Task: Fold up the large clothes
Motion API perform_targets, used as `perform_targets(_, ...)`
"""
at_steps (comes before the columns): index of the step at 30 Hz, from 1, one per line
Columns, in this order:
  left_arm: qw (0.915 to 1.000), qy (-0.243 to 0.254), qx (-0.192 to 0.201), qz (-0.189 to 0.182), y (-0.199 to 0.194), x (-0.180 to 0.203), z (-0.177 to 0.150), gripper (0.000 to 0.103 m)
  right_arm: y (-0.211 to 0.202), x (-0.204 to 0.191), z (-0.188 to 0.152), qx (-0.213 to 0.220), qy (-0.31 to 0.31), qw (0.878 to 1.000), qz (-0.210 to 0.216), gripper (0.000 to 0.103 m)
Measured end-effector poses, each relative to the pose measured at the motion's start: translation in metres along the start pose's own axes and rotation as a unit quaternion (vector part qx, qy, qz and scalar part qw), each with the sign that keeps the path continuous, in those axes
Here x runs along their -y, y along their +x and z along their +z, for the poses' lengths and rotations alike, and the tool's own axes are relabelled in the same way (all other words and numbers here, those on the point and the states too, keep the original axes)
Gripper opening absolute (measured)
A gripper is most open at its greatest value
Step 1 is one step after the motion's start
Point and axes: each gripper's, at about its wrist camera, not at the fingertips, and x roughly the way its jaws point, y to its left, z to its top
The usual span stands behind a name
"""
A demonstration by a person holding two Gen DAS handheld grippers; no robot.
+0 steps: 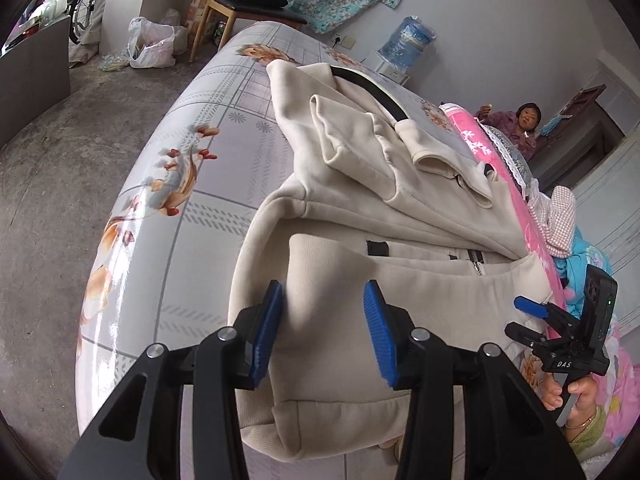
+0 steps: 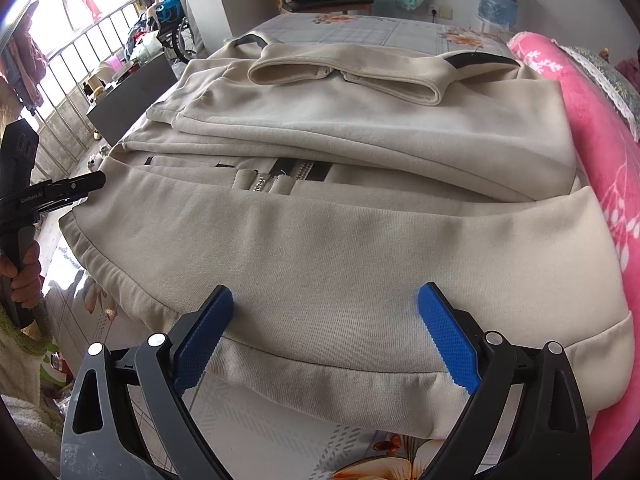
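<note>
Both my grippers tilt down over the cream jacket (image 2: 360, 240), half folded on the floral table (image 1: 168, 184). Left gripper (image 1: 324, 332) jaws apart, straddling the hem fold, no clamp. Right gripper (image 2: 326, 332) jaws wide apart above the hem. Pink blanket (image 2: 592, 152) at 3 o'clock, chair (image 1: 240, 4) at 12.

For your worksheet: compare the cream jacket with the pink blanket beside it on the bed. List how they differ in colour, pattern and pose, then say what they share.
1. The cream jacket is plain beige; the pink blanket is bright pink.
2. The jacket carries a zip and dark trim; the blanket has a white leafy print.
3. The jacket lies folded in flat layers; the blanket sits bunched in a ridge along its side.

Both are soft fabric resting on the floral bed cover.
</note>
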Motion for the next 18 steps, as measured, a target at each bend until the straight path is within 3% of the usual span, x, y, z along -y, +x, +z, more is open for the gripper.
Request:
perform_targets(4,1.0000,0.006,0.001,0.008,0.004,0.004,0.004,0.040,0.000,0.000,0.000,-0.001,0.000,1.000,-0.001,0.090)
perform_targets(8,0.9984,0.003,-0.004,-0.056,-0.002,0.005,-0.001,0.040,0.001,0.000,0.001,-0.003,-0.002,1.000,-0.001,0.090)
perform_targets(9,0.9984,0.005,-0.007,-0.056,-0.003,0.004,-0.002,0.040,0.001,0.000,0.001,-0.004,-0.002,1.000,-0.001,0.090)
perform_targets(14,0.9985,0.044,-0.018,0.027,0.001,0.014,-0.006,0.039,0.001,0.000,0.001,-0.005,-0.004,1.000,-0.002,0.090)
perform_targets(18,0.9877,0.108,-0.021,0.111,0.007,0.036,-0.014,0.039,0.001,0.000,0.000,-0.005,-0.003,1.000,-0.003,0.090)
